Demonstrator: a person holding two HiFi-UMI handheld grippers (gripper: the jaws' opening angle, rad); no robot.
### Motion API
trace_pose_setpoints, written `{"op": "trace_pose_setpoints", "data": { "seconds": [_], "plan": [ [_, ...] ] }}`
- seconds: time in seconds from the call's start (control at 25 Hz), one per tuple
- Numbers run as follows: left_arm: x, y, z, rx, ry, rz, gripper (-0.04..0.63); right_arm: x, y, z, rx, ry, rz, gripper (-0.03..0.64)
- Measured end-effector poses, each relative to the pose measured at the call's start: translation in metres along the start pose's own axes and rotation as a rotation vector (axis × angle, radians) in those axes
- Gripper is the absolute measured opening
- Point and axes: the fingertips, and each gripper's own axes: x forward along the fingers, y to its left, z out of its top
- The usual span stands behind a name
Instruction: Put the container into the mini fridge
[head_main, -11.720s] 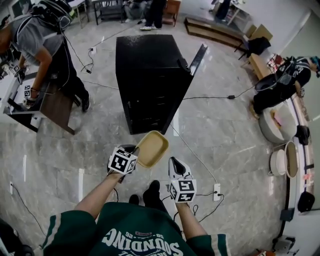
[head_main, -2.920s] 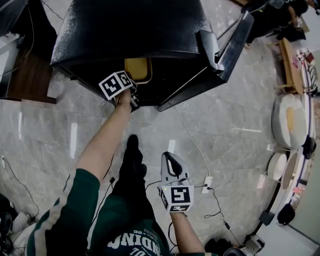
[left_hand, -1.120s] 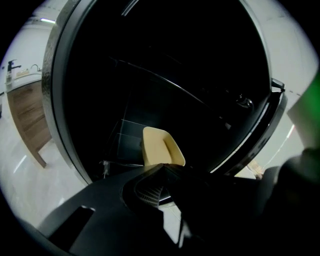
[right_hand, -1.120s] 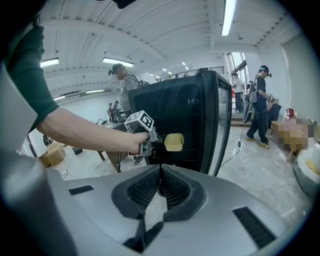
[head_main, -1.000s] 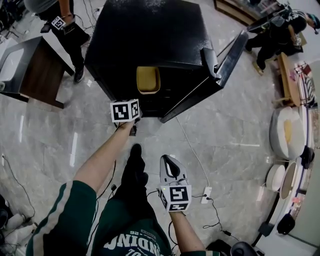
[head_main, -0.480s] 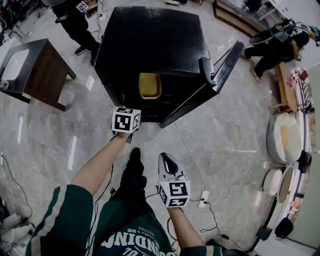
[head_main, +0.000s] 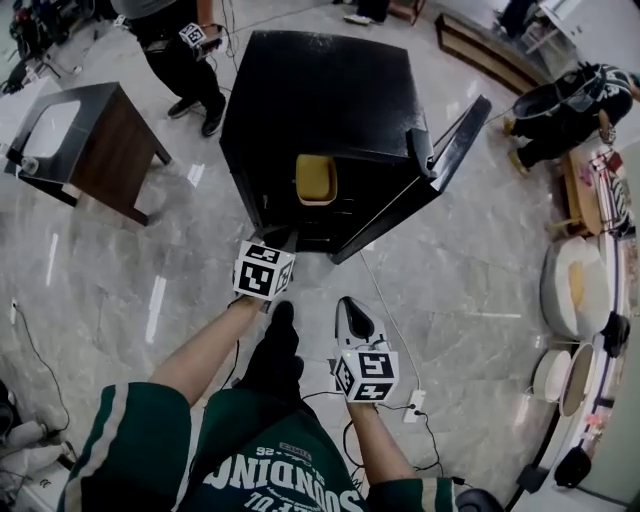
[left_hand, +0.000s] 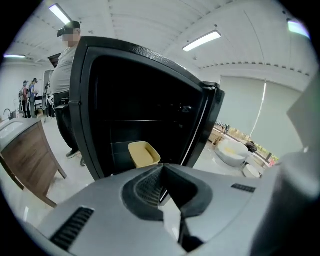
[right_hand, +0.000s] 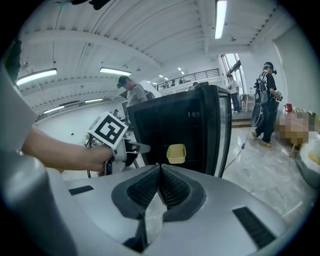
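A: What's the room like?

B: A wide hall with a glossy grey marble floor. The black mini fridge stands on it, its door swung open to the right. A brown side table is off to its left, and a power strip with a cable lies near the person's feet.

A: And the container?

B: The yellow container sits on a shelf inside the fridge, touched by neither gripper.

A: The grippers?

B: The left gripper is just in front of the fridge opening, jaws pressed together on nothing. The right gripper is lower and closer to the body, likewise clenched and empty.

A: Anything unclear?

B: The fridge interior is dark, so the shelves barely show. From above, the fridge top hides the container's far end. A bystander is cut off at the top edge. The pale round shapes on the right are too warped to name.
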Motion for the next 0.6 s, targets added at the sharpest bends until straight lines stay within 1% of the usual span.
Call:
{"op": "trace_pose_setpoints", "data": {
  "seconds": [0.16, 0.36, 0.6],
  "plan": [
    [-0.023, -0.014, 0.001, 0.065, -0.008, -0.007, 0.014, -0.002, 0.001, 0.009, 0.005, -0.014, -0.003, 0.035],
    [-0.050, -0.021, 0.003, 0.070, -0.034, -0.004, 0.014, -0.004, -0.001, 0.014, 0.033, -0.036, -0.013, 0.035],
    [-0.063, -0.023, 0.003, 0.104, -0.024, 0.015, 0.014, -0.007, -0.004, 0.025, 0.033, -0.049, -0.004, 0.034]
  ]
}}
